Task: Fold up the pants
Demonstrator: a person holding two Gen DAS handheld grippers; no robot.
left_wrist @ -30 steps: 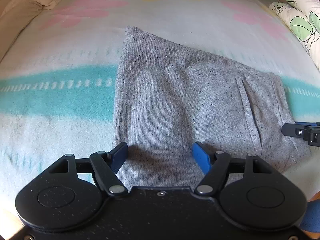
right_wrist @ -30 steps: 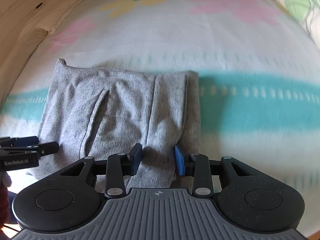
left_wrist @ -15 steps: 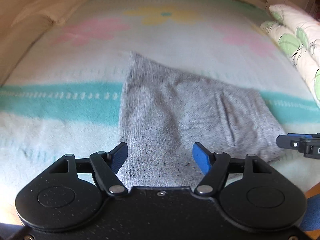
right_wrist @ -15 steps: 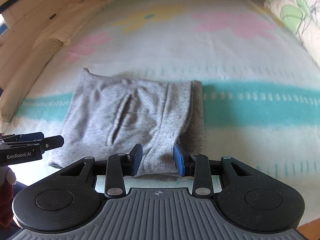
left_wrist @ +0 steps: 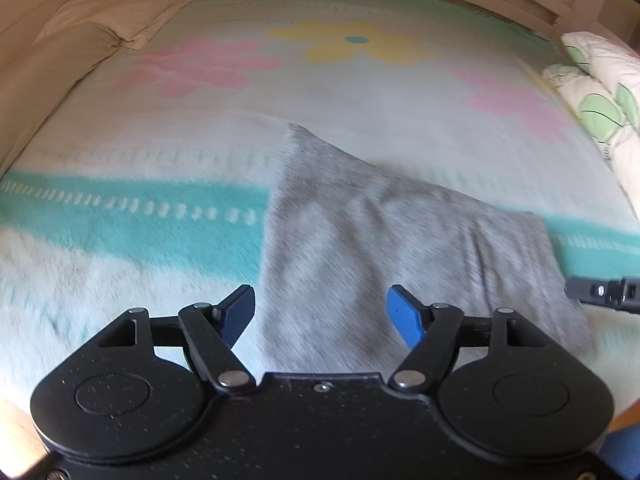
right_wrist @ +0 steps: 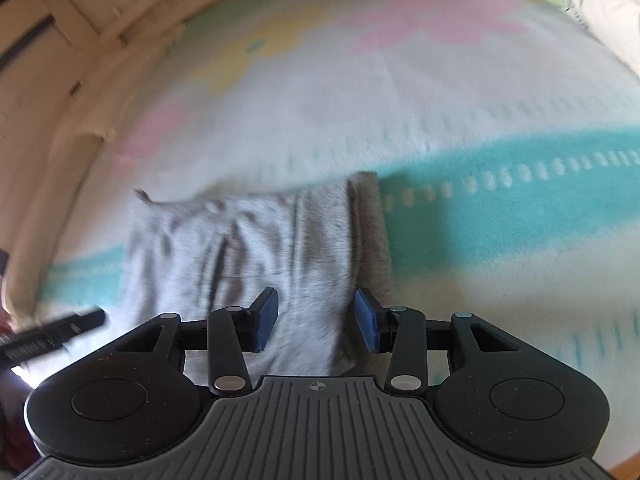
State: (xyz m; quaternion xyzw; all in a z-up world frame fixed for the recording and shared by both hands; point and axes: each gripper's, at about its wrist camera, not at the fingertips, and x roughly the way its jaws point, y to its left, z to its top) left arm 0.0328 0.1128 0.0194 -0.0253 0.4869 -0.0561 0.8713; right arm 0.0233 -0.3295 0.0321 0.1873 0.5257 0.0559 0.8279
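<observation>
The grey pants (left_wrist: 384, 240) lie folded into a compact rectangle on the flowered blanket (left_wrist: 280, 92). They also show in the right wrist view (right_wrist: 256, 240). My left gripper (left_wrist: 322, 318) is open and empty, raised above the near edge of the pants. My right gripper (right_wrist: 316, 320) is open and empty, above the right near part of the pants. Each gripper's tip shows at the edge of the other's view: the right one (left_wrist: 604, 294) and the left one (right_wrist: 52, 332). Both views are motion-blurred.
A beige pillow (left_wrist: 120, 4) lies at the far left of the bed. White pillows with green leaf prints (left_wrist: 596, 92) lie at the right. A wooden bed frame (right_wrist: 60, 60) runs along the far side.
Both grippers have lifted and pulled back from the pants, which now look smaller and farther. The right gripper's jaws have opened wider. The pants stay folded on the blanket.
</observation>
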